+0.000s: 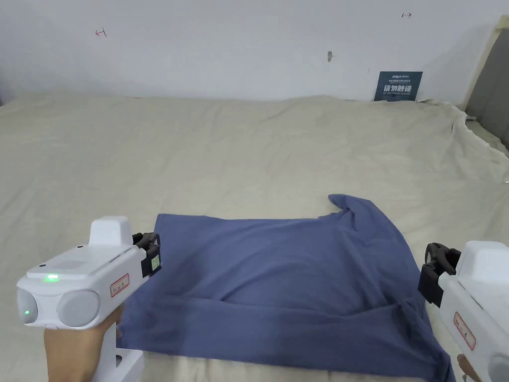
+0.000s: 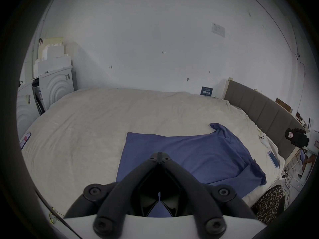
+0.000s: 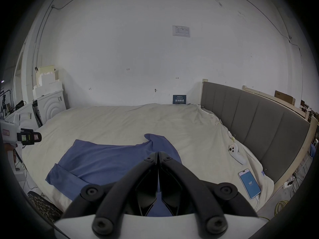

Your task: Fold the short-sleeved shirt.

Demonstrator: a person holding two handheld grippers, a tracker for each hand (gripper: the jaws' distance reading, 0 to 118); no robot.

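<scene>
On the cream, creased bedsheet lies the soft blue shirt, partly folded, one sleeve poking upward. Held above its side edges, the left gripper and right gripper have jaws clenched together, grasping nothing.

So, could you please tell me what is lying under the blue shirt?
The blue shirt lies flat on the cream bedsheet, which shows all around it. Its near edge is folded over onto itself. Anything else beneath the shirt is covered and cannot be seen.
</scene>
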